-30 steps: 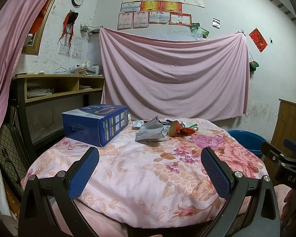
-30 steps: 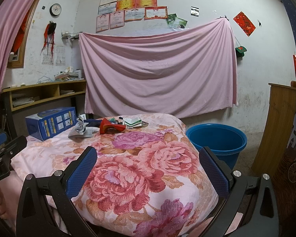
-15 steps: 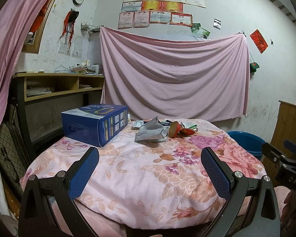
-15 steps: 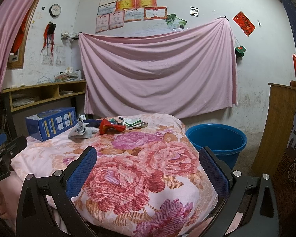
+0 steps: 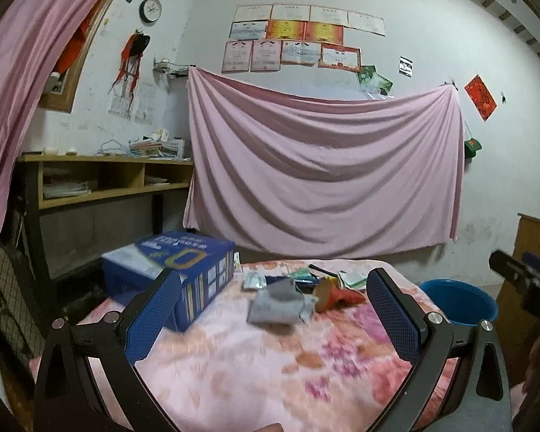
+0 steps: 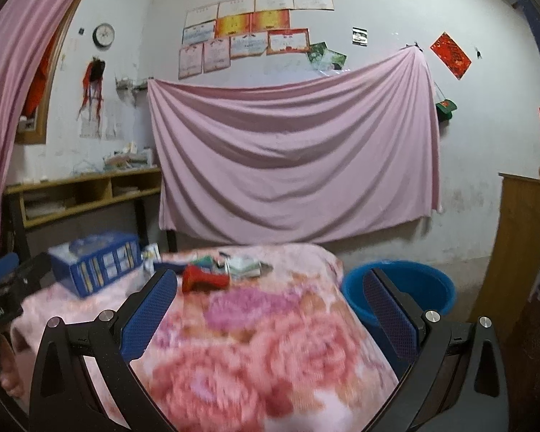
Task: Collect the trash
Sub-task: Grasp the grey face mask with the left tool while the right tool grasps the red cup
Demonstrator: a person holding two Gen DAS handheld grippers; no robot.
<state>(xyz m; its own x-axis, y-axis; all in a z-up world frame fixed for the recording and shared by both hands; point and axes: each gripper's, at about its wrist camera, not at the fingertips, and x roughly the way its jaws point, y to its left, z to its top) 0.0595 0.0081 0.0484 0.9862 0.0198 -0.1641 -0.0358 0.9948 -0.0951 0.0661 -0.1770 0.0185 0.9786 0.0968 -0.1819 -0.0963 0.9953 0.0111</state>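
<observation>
Floral quilt | crumpled grey wrapper, blurry, maybe foil | both jaws wide

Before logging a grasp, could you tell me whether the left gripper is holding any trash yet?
No, the left gripper is open and empty, with the grey wrapper lying beyond it.

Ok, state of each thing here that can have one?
left hand-held gripper: open, empty, above the quilt
right hand-held gripper: open, empty
blue box: closed, lying on the quilt
grey wrapper: crumpled, on the quilt
red wrapper: lying on the quilt
blue basin: upright beside the bed, contents not visible
</observation>
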